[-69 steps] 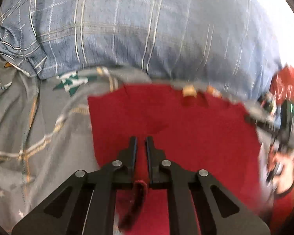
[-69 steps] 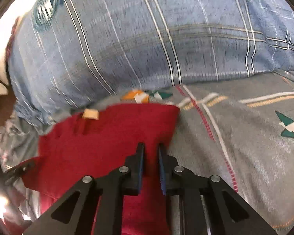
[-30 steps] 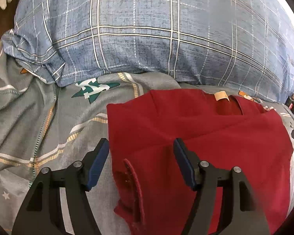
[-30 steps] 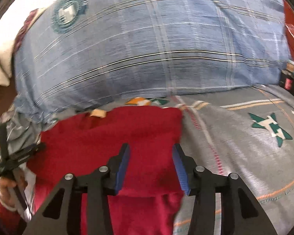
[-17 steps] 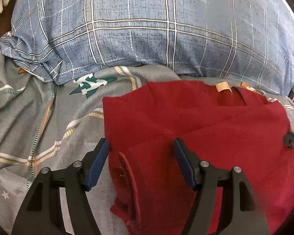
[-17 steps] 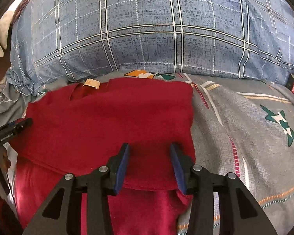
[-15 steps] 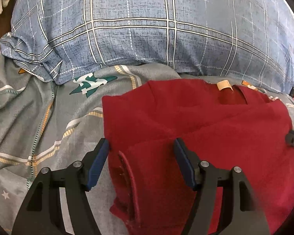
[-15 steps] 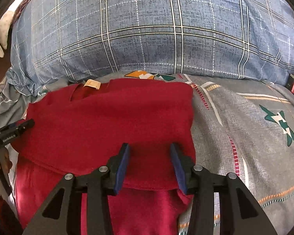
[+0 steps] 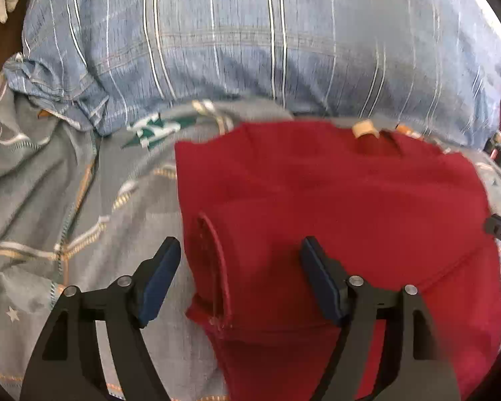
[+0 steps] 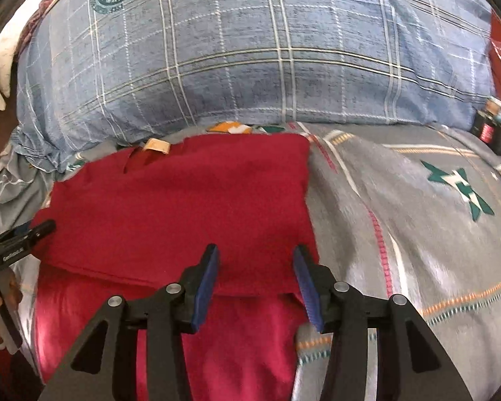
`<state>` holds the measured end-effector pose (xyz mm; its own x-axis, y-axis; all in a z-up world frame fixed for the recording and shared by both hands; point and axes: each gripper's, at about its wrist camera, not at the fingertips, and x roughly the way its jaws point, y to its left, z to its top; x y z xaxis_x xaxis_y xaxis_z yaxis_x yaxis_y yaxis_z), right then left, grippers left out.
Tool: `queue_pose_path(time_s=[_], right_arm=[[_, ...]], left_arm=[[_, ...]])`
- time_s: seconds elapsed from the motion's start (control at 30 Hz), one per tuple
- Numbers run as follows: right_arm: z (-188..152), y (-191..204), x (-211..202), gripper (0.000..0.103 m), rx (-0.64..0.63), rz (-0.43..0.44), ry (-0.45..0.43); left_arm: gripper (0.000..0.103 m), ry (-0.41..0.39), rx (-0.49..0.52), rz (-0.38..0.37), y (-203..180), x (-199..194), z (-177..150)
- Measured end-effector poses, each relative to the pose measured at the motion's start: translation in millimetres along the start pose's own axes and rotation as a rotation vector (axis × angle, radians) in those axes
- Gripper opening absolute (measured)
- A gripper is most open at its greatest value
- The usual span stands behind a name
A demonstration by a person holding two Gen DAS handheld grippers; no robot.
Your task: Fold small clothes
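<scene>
A red garment [image 9: 334, 200] lies folded over on the grey patterned bedsheet [image 9: 66, 200], its tan neck label [image 9: 362, 128] at the far edge. A cuffed sleeve edge [image 9: 217, 260] lies on its near left part. My left gripper [image 9: 240, 267] is open and empty, hovering over the garment's left side. In the right wrist view the garment [image 10: 183, 207] shows its folded top layer over a lower layer. My right gripper [image 10: 255, 267] is open and empty above the fold's near right corner.
A large blue plaid pillow [image 9: 250, 43] lies just behind the garment, also in the right wrist view [image 10: 250, 50]. The left gripper's tip [image 10: 23, 237] shows at the right view's left edge. Small dark items [image 10: 491, 127] and a red bag sit at far right.
Both grippers opened and let go of the red garment, which now lies folded on the sheet. Since half a second ago both have pulled back slightly; the garment stays put.
</scene>
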<state>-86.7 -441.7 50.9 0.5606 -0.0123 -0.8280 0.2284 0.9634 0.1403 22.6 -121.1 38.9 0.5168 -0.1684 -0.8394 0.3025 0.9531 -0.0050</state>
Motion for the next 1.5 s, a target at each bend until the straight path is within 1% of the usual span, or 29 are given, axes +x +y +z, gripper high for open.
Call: queue_pose_path(time_s=[0.07, 0.13, 0.17, 0.2, 0.23, 0.3, 0.37, 0.47, 0.57, 0.63, 0.7, 0.77, 0.8, 0.9, 0.97, 1.03, 1.17, 1.3, 1.33, 1.43, 1.5], right_arm=[[-4, 1, -1, 0.047, -0.025, -0.013, -0.013], [-6, 0, -10, 0.048, -0.012, -0.001, -0.026], [-10, -2, -22, 0.048, 0.012, 0.016, -0.039], [-14, -4, -31, 0.051, 0.030, 0.031, -0.048], [-19, -8, -42, 0.057, 0.046, 0.059, -0.060], [-35, -17, -65, 0.066, 0.084, 0.134, -0.073], [-52, -24, -81, 0.067, 0.086, 0.188, -0.037], [-76, -26, -94, 0.067, 0.050, 0.168, 0.024], [-105, -31, -108, 0.067, 0.065, 0.223, 0.075], [-122, -32, -114, 0.067, 0.068, 0.242, 0.104], [-136, -32, -119, 0.067, 0.038, 0.222, 0.135], [-148, -34, -122, 0.068, 0.010, 0.183, 0.158], [-155, -37, -124, 0.069, 0.012, 0.178, 0.166], [-175, -46, -124, 0.069, 0.029, 0.217, 0.207], [-187, -49, -120, 0.069, 0.034, 0.219, 0.237], [-198, -50, -117, 0.069, 0.039, 0.219, 0.259], [-211, -48, -115, 0.070, 0.045, 0.241, 0.289], [-216, -43, -112, 0.070, 0.043, 0.248, 0.325], [-217, -43, -110, 0.072, 0.051, 0.246, 0.340], [-222, -43, -105, 0.072, 0.067, 0.253, 0.377], [-228, -44, -100, 0.072, 0.083, 0.251, 0.389]], left_arm=[[0.074, 0.012, -0.028, -0.010, 2, 5, -2], [0.074, 0.018, -0.072, -0.023, 7, -2, -4], [0.074, 0.014, -0.086, -0.032, 9, -10, -8], [0.074, -0.002, -0.097, -0.045, 11, -22, -13], [0.074, -0.009, -0.104, -0.050, 12, -29, -17], [0.075, -0.016, -0.125, -0.084, 14, -49, -33], [0.076, -0.005, -0.134, -0.102, 14, -66, -53], [0.076, 0.008, -0.112, -0.101, 9, -90, -81], [0.078, 0.010, -0.117, -0.136, 6, -117, -111], [0.080, 0.020, -0.110, -0.163, 3, -130, -126], [0.080, 0.029, -0.084, -0.175, -3, -141, -140], [0.080, 0.041, -0.075, -0.181, -7, -148, -153], [0.081, 0.048, -0.077, -0.187, -7, -150, -159], [0.082, 0.083, -0.085, -0.197, -9, -149, -178], [0.082, 0.116, -0.080, -0.198, -11, -145, -190], [0.082, 0.164, -0.096, -0.195, -11, -140, -202], [0.082, 0.209, -0.140, -0.221, -10, -137, -219], [0.082, 0.257, -0.128, -0.229, -16, -129, -230], [0.082, 0.264, -0.128, -0.238, -16, -127, -232], [0.082, 0.271, -0.150, -0.279, -21, -124, -239], [0.082, 0.284, -0.166, -0.281, -23, -117, -241]])
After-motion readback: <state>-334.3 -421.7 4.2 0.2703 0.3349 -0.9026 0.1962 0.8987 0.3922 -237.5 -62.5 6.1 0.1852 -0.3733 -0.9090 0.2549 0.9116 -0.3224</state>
